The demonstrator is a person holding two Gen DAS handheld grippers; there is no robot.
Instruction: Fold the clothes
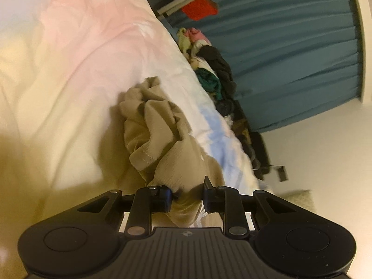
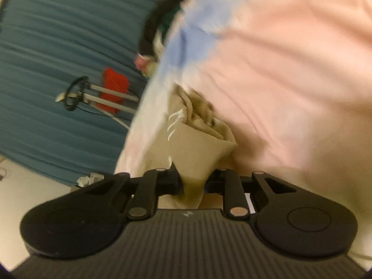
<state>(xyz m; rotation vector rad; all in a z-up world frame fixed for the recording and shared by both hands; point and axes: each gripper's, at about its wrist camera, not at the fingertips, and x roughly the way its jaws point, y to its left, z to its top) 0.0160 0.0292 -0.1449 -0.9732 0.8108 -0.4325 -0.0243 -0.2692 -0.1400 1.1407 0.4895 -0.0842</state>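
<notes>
A crumpled tan garment lies bunched on the pale pink, white and blue bedspread. My left gripper is shut on a fold of the tan garment at its near end. In the right wrist view the same tan garment, with white lettering on it, hangs bunched from my right gripper, which is shut on its cloth. The bedspread fills the right of that view, which is blurred.
A heap of mixed clothes lies along the bed's far edge. A teal curtain hangs behind it. A metal rack with a red cloth stands by the curtain. A pale floor lies beyond the bed.
</notes>
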